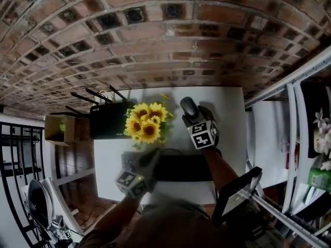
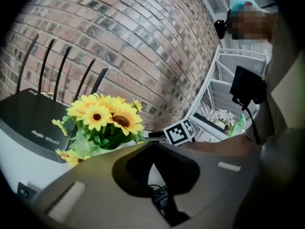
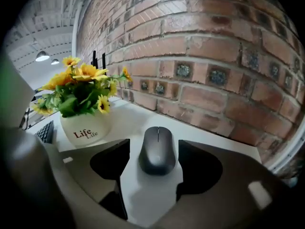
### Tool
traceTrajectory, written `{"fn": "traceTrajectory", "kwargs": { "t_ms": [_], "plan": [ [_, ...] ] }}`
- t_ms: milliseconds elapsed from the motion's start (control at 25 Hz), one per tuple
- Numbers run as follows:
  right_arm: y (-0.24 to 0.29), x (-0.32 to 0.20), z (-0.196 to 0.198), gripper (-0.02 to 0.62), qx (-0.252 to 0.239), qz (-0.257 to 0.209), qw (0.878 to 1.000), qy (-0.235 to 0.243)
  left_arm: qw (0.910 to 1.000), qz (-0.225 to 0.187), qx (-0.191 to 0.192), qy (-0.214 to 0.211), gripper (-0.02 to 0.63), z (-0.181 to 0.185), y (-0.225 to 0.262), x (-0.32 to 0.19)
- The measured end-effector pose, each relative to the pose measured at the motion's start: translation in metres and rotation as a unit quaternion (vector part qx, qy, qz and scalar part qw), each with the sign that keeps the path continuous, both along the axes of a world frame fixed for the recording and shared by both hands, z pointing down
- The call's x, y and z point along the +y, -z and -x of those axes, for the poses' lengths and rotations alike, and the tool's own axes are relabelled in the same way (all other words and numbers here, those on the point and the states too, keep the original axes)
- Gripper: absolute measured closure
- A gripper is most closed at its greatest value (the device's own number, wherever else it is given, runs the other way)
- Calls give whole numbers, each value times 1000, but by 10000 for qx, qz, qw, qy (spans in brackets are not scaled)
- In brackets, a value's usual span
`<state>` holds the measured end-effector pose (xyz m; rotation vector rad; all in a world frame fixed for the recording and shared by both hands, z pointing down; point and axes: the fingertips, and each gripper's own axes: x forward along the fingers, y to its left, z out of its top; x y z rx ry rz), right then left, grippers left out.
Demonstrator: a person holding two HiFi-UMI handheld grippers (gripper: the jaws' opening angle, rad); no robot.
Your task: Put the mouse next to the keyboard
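Sitting between the spread fingers (image 3: 198,168) of the right gripper (image 3: 153,143), the smooth dark plastic mouse (image 3: 157,151) looks light but slippery, so pinch its three and nine o'clock sides.

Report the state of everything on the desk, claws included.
mouse: flat on the desk, ungripped
right claw: open, jaws astride the mouse, not touching
left claw: shut, empty
keyboard: flat on the desk, apart from the mouse
sunflower pot: upright
router: antennas raised
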<state>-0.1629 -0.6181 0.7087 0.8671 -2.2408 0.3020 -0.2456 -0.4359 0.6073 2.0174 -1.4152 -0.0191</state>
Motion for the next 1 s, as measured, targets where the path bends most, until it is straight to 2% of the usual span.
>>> {"fn": "traceTrajectory", "kwargs": {
  "t_ms": [240,520,1000],
  "plan": [
    [-27,-16,9,242,381,205,9989,181,9999,81,26,83,604,6,-7,1],
    [-33,-15,13,279,406,322,9984,213,9996,162,17,219,604,14,-12,-2],
    [-9,2,-18,284,232,202,9995,-88,9998,-31,-158,-140,604,-2,0,-11]
  ]
}}
